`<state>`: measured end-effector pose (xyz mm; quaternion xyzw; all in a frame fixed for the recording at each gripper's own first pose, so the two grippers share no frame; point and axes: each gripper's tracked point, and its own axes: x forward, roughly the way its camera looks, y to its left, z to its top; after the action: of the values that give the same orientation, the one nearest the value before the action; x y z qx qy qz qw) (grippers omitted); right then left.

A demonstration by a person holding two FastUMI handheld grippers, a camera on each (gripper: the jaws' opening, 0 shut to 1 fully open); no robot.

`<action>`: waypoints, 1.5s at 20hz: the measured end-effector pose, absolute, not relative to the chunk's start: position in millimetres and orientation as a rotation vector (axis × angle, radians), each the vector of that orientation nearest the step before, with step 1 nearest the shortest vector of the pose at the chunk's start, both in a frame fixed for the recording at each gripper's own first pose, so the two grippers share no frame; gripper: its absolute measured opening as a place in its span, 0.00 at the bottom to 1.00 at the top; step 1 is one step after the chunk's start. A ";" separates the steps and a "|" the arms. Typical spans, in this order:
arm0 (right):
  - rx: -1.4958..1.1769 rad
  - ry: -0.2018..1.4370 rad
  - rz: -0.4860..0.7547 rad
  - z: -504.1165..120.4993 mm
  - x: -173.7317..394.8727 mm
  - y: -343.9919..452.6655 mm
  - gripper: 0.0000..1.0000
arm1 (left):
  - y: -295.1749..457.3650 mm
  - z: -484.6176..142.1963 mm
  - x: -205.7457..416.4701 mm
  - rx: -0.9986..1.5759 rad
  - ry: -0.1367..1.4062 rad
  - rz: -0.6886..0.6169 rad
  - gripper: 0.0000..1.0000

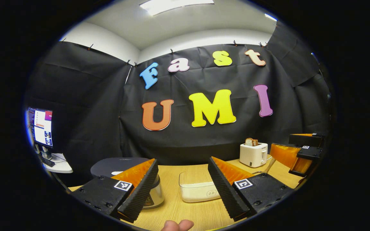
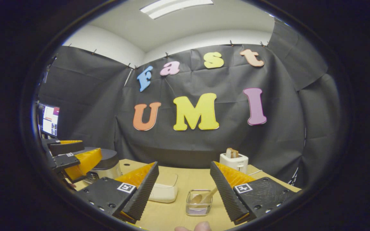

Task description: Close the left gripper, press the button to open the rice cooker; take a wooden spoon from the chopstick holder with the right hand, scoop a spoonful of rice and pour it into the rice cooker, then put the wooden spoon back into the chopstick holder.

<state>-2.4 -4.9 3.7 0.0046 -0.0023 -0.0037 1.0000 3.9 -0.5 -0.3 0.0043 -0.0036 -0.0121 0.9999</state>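
Observation:
In the left gripper view the rice cooker [image 1: 120,164], dark-lidded with a silver body and its lid down, stands at the near left, partly hidden by one finger. My left gripper [image 1: 182,162] is open above the table, empty, facing a clear box of white rice [image 1: 198,190]. In the right gripper view a small clear chopstick holder [image 2: 199,202] with a wooden spoon [image 2: 207,196] leaning in it stands between the fingers of my open, empty right gripper [image 2: 184,164]. The rice box [image 2: 164,191] and rice cooker [image 2: 106,165] lie to its left, where the left gripper [image 2: 92,147] hovers.
A white toaster [image 1: 253,154] with a slice of bread stands at the back right of the wooden table [image 1: 172,208]; the right gripper [image 1: 281,142] hangs beside it. A monitor [image 1: 40,126] sits on a side desk at far left. A thumb [image 1: 177,225] shows at the bottom edge.

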 end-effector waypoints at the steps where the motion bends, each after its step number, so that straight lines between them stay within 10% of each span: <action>1: 0.010 -0.003 -0.006 3.3 -1.8 -4.9 0.95 | -0.8 -1.8 4.1 0.009 -0.003 -0.025 0.99; 20: 0.026 0.009 0.028 2.2 -7.2 -30.0 0.96 | 9.1 11.0 -10.6 0.017 0.003 0.072 0.99; 30: 0.020 0.032 0.078 -12.8 -7.9 -50.8 0.96 | 67.9 -18.1 -19.5 -0.021 0.247 0.179 0.98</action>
<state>-7.9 -50.8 -12.8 0.0098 0.0159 0.0392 0.9991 -19.5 67.9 -18.1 -0.0103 0.1230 0.0893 0.9883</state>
